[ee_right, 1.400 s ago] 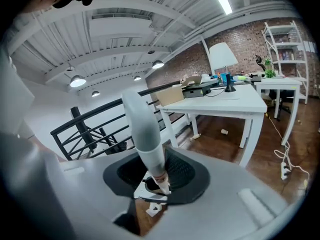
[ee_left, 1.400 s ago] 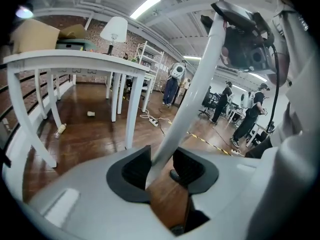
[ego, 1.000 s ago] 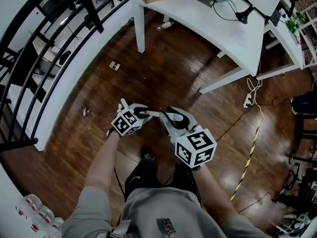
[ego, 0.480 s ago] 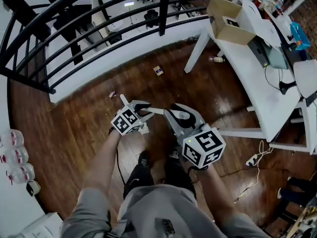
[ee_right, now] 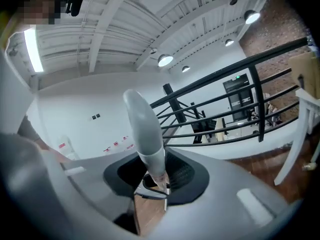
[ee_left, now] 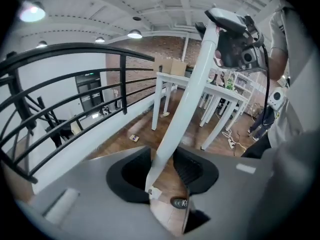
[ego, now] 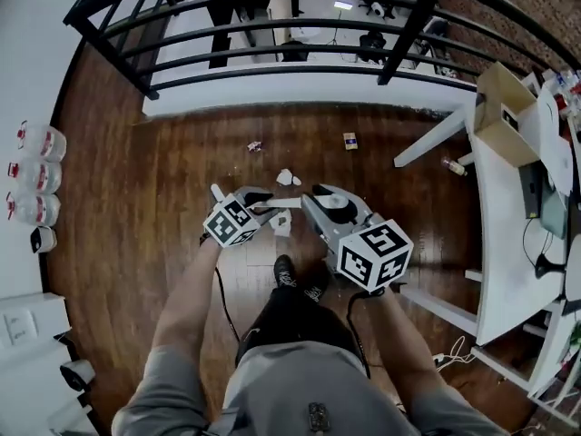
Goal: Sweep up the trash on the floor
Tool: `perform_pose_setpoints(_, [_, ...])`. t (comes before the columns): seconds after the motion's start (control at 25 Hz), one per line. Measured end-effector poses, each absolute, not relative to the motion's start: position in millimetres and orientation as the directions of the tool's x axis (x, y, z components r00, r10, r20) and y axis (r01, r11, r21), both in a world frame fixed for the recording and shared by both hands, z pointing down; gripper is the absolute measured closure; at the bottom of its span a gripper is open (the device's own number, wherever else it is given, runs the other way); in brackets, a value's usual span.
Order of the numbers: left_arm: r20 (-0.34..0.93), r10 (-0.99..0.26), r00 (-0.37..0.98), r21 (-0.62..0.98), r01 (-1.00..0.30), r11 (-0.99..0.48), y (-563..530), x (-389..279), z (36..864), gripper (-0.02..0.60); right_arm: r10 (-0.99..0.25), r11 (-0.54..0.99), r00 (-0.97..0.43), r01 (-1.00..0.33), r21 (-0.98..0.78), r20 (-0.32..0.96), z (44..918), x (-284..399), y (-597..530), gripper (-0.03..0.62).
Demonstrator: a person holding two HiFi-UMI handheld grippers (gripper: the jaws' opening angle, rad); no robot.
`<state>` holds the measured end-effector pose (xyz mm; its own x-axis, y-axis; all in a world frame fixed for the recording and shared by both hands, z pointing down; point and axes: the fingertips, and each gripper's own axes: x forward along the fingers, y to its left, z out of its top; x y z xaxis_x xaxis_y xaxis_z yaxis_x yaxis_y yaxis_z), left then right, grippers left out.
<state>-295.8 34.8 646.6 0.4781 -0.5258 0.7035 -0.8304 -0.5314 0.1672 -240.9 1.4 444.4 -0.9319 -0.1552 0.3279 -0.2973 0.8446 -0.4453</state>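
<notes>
A long white handle (ego: 283, 204) runs level between my two grippers in the head view. My left gripper (ego: 259, 203) is shut on it, and a short end (ego: 216, 192) sticks out to the left. My right gripper (ego: 323, 209) is shut on the same handle. In the left gripper view the handle (ee_left: 187, 99) rises from the jaws (ee_left: 162, 173) up to the right gripper (ee_left: 235, 34). The right gripper view shows its rounded end (ee_right: 142, 121) standing out of the jaws (ee_right: 157, 178). Trash lies ahead: a crumpled white scrap (ego: 286, 178), a small wrapper (ego: 255, 145), a little card (ego: 350, 140) and a bottle (ego: 451, 166).
A black railing (ego: 272, 34) bounds the wooden floor ahead. A white table (ego: 508, 243) with a cardboard box (ego: 502, 107) stands at the right. Several bottles (ego: 36, 166) line the left wall. The person's shoes (ego: 289, 272) are right below the grippers.
The person has turned: the railing has swung from the left to the top of the view, the table to the right. Both grippers keep their hold on the handle.
</notes>
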Motion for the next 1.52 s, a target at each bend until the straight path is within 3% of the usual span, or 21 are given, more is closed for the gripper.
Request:
perform_pose_setpoints(0.24, [0.679,-0.551,0.484,0.279,-0.865,-0.416,65,-307,704,0.442,0.005,0.877,-0.905,-0.199,-0.437,0.424,497,-281,22,0.495])
perform_pose_setpoints(0.56, [0.634,-0.618,0.465,0.317,-0.885,-0.341,20,-279,736,0.448,0.069,0.956,-0.867,-0.084,-0.282,0.493,519,-286,-6,0.496])
perform_pose_setpoints(1.12, [0.59,-0.671,0.449,0.274,-0.893,-0.357,-145,-243,728,0.442,-0.037,0.967,-0.857,-0.16,-0.198,0.513,511,-235,-151,0.497])
perform_pose_setpoints(1.52, [0.631,-0.622,0.463,0.239,-0.879,-0.412,-162,-257,691,0.448,-0.022,0.96,-0.905,-0.138,-0.244,0.425,473,-245,-177,0.496])
